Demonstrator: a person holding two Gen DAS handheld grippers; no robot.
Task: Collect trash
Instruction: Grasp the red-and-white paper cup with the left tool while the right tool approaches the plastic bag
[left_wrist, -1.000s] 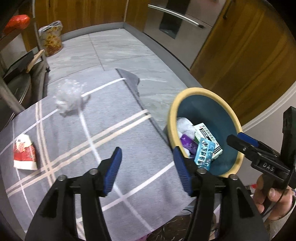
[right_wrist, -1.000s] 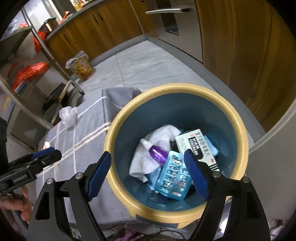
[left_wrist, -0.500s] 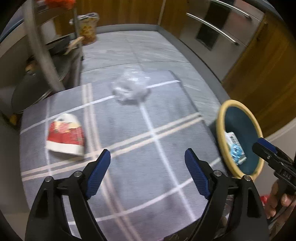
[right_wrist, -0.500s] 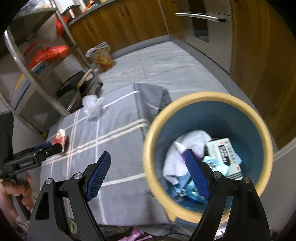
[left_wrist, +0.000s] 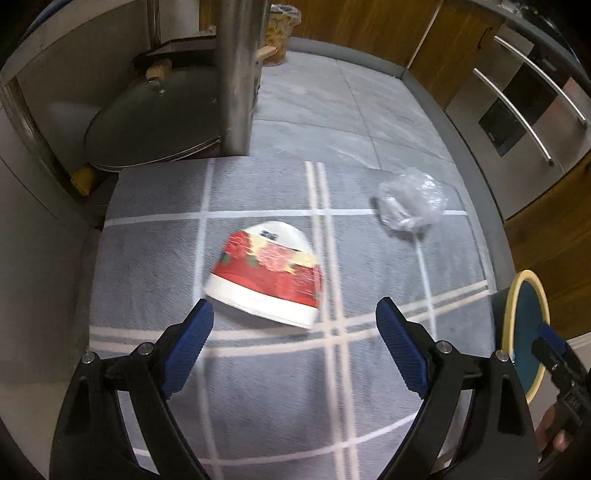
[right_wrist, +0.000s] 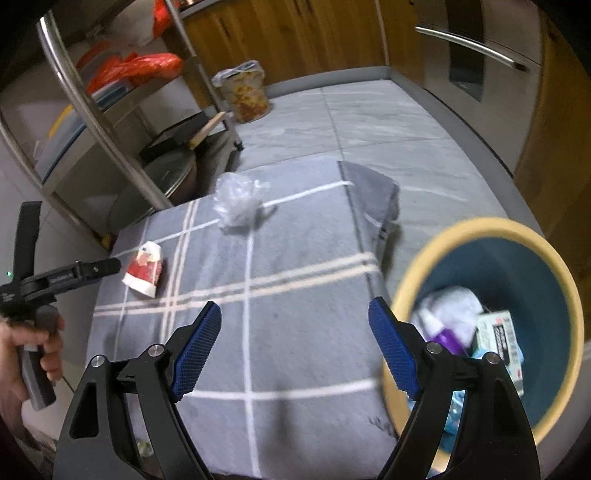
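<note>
— Two pieces are left on the grey checked cloth (left_wrist: 258, 387): a flattened red-and-white paper cup (left_wrist: 267, 278) and a crumpled clear plastic bag (left_wrist: 410, 203), well apart from each other.

— Which one is in hand?

— Neither. The left gripper (left_wrist: 293, 339) hangs with its jaws spread wide and nothing between them, lined up just short of the cup's white rim. I'd judge this the approach to the cup.

— And the next move?

— Probably to go forward and lower until the blue pads (left_wrist: 190, 341) straddle the cup, then close across its squashed width — it lies flat, so the pads need to get low.

— The other side?

— The right gripper (right_wrist: 295, 345) is also spread and empty, above the cloth's near edge beside the bin (right_wrist: 406, 295).

— What's in the bin?

— It's yellow-rimmed and dark blue inside, standing off the cloth's right side. It holds white crumpled tissue (right_wrist: 452, 304), a small purple-capped bottle (right_wrist: 441, 334), a printed medicine box (right_wrist: 500, 338) and something light blue, partly hidden
</note>
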